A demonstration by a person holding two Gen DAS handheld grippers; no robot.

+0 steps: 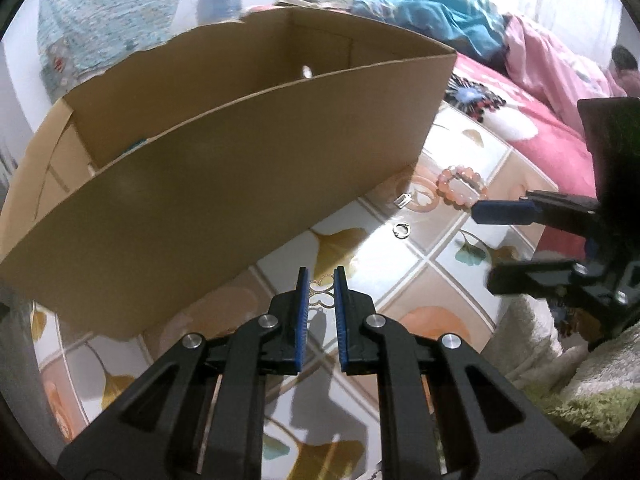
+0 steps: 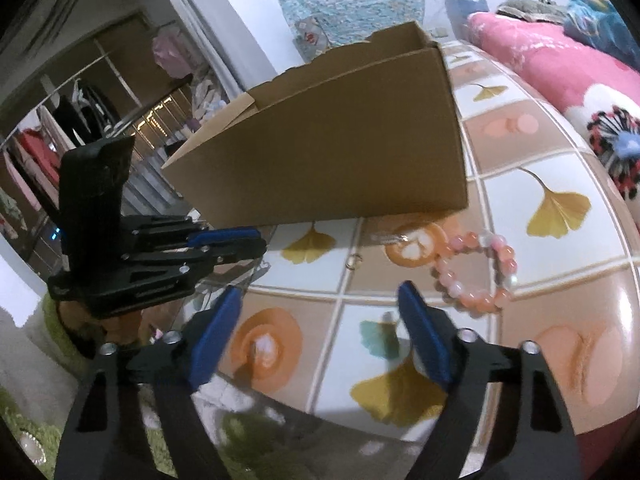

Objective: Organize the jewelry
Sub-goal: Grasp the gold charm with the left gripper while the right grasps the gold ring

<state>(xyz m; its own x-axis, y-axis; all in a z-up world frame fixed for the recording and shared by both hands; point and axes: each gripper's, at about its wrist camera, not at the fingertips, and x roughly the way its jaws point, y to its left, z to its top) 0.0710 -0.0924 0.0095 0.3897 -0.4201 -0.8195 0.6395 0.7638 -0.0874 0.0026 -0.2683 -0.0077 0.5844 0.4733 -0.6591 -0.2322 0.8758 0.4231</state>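
Observation:
My left gripper is shut on a thin gold filigree piece, held above the tabletop just in front of the open cardboard box. My right gripper is open and empty over the table, near a pink bead bracelet. The bracelet also shows in the left wrist view. A small silver ring and a small silver clasp lie on the table beside the box. The ring and clasp show in the right wrist view too. The box stands behind them.
The table has a glossy ginkgo-leaf tile pattern. A pink bedspread and blue bedding lie beyond it. A green fluffy rug is below the table edge. A wardrobe with clothes stands at left.

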